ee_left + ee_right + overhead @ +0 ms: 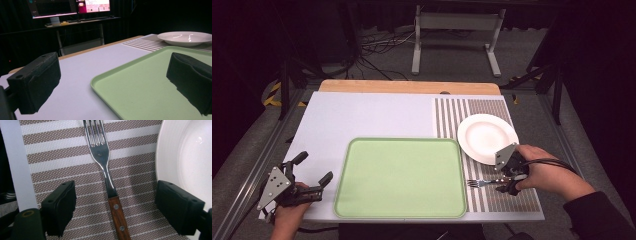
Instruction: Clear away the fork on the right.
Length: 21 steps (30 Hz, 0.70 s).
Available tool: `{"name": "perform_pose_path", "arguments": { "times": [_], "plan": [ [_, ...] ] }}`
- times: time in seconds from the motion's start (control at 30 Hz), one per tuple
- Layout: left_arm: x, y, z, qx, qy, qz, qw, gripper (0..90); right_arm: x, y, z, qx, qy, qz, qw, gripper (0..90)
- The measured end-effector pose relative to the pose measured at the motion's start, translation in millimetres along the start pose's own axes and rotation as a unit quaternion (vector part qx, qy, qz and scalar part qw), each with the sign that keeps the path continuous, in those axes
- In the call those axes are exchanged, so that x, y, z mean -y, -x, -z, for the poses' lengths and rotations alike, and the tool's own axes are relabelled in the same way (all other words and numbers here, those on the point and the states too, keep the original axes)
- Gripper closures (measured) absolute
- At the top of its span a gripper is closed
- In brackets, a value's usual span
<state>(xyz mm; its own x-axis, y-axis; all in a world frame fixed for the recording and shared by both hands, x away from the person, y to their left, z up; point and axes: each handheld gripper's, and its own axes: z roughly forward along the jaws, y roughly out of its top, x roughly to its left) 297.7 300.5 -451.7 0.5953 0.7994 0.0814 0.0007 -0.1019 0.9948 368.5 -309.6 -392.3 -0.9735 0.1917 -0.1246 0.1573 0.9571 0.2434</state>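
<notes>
Left gripper (314, 172): held in the person's left hand (287, 212) at the near left corner of the table, just left of the tray; its jaws stand wide apart with nothing between them. In the left gripper view (112, 82) one jaw hangs over bare table and the other over the tray's green floor.

Right gripper (504, 183): held in the right hand (546, 172) over the striped mat, near the plate's front edge. In the right gripper view (115, 207) its jaws are spread, one on each side of the fork's handle, neither touching it.

Fork (106, 175): lies flat on the mat, steel tines pointing away from the gripper, wooden handle (two rivets visible) running back between the jaws. In the high view (479, 183) its tines point toward the tray.

Tray (401, 177): light green, rectangular, nothing on it, in the middle of the table's near half.

Plate (487, 138): white, round, on the mat just beyond the right gripper; its rim (165, 157) lies beside the fork, apart from it.

Mat (497, 200): brown and white stripes, covering the table's right side.

Table (372, 115): pale lavender top with a wooden strip along the far edge.
</notes>
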Motion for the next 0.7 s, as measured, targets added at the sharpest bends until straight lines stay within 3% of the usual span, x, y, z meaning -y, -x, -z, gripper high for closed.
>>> {"name": "perform_pose_path", "arguments": {
  "times": [0.27, 0.4, 0.5, 0.53, 0.57, 0.7],
  "plan": [
    [-0.1, 0.1, 0.3, -0.001, 0.000, -0.001, 1.0000, 0.0, 2.1, 0.5, -3.2, -0.013, -0.027, 0.003, 0.9995, 18.9],
    [-0.1, 0.3, 0.1, -0.001, 0.000, 0.000, 1.0000, 0.0, 2.3, 1.9, -4.7, -0.013, -0.027, 0.006, 0.9995, 19.8],
    [-0.1, 0.3, 0.0, -0.001, 0.000, -0.002, 1.0000, 0.0, 2.4, 2.6, -5.2, -0.015, -0.027, 0.005, 0.9995, 23.0],
    [-0.1, 0.4, 0.0, -0.001, 0.000, -0.001, 1.0000, 0.0, 3.7, 4.2, -6.1, -0.024, -0.025, 0.006, 0.9994, 29.9],
    [-0.2, 0.3, 0.2, -0.001, 0.000, -0.002, 1.0000, 0.0, 3.7, 4.2, -6.1, -0.024, -0.025, 0.006, 0.9994, 29.9],
    [0.0, 0.4, 0.0, -0.001, 0.000, -0.001, 1.0000, 0.0, 4.6, 6.6, -8.5, -0.032, -0.034, 0.021, 0.9987, 38.2]
  ]
}}
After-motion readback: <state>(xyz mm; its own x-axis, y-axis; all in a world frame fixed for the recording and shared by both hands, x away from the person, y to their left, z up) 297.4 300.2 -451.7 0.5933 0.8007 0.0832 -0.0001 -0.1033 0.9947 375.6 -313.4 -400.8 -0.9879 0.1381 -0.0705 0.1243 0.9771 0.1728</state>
